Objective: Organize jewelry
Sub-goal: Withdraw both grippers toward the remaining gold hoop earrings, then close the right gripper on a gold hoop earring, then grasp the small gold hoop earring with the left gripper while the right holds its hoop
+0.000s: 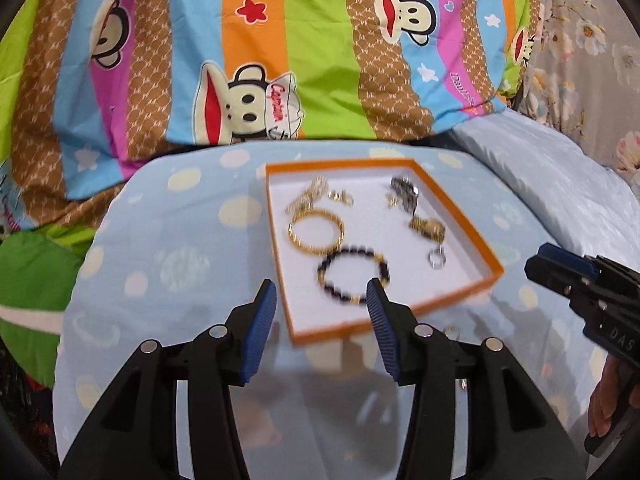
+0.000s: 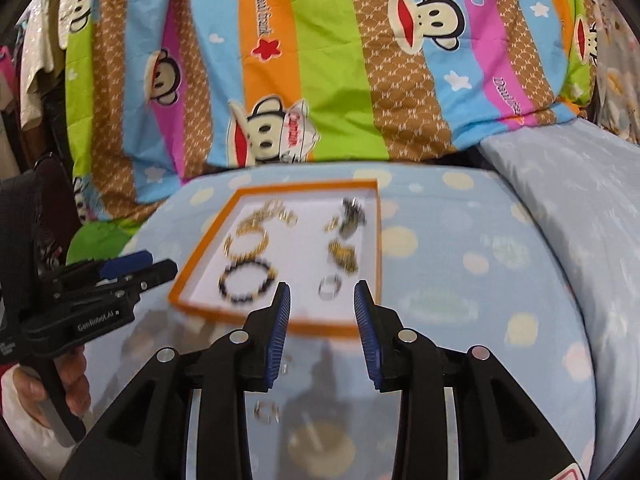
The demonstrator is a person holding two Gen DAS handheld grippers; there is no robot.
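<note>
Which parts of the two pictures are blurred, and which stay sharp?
Left wrist view: the left tool is sharp, while the black bead bracelet in the orange tray is smeared, as by motion. Right wrist view: the right tool is sharp, the jewelry in the tray is blurrier, and a ring on the cloth below is doubled.

The left claw [image 1: 322, 294], jaws apart and empty, hovers over the near edge of the orange-rimmed tray [image 1: 456, 216], which holds a black bead bracelet [image 1: 352, 276], gold bangle [image 1: 316, 230] and silver ring [image 1: 436, 260].
</note>
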